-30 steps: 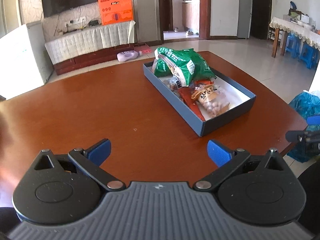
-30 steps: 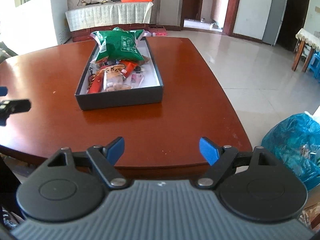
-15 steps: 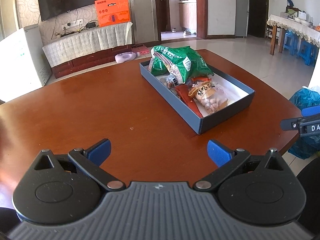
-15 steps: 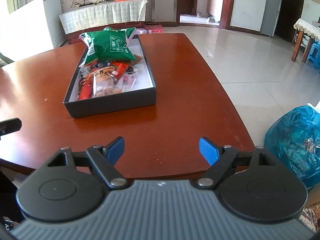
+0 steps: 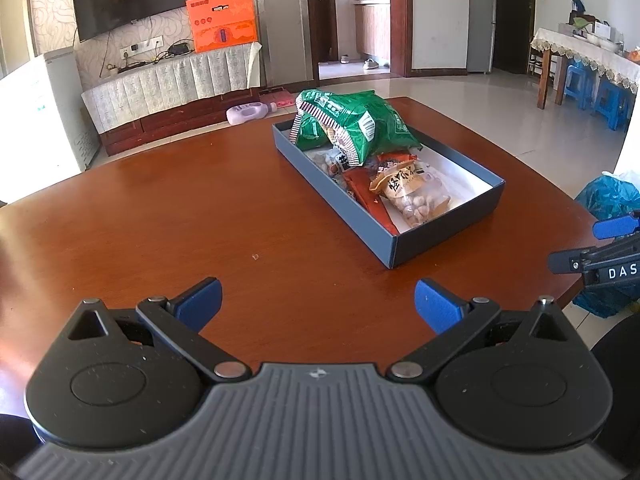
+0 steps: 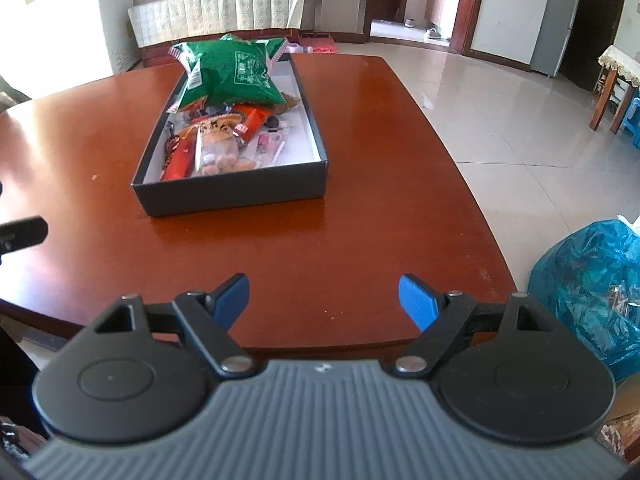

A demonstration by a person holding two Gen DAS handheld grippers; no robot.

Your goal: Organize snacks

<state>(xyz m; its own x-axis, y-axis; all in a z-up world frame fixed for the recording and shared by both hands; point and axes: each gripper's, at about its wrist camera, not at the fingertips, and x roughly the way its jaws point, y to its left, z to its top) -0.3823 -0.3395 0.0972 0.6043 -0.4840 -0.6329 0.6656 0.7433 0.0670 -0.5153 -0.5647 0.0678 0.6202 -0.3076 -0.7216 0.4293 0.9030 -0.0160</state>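
Both views have crept closer to the snack box [image 6: 236,192], left claw [image 5: 316,304] and right claw [image 6: 324,300] spread wide, empty.

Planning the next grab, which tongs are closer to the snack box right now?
Right, probably, though not by much. The right tongs face the short end of the snack box nearly head on; the left tongs sit back off its near corner. Both open, empty.

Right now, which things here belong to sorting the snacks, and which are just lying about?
Belongs to the job:
box
green snack bag
clear nut packet
red packet
left gripper, open
right gripper, open

Just lying about:
blue plastic bag
orange carton
lilac bottle
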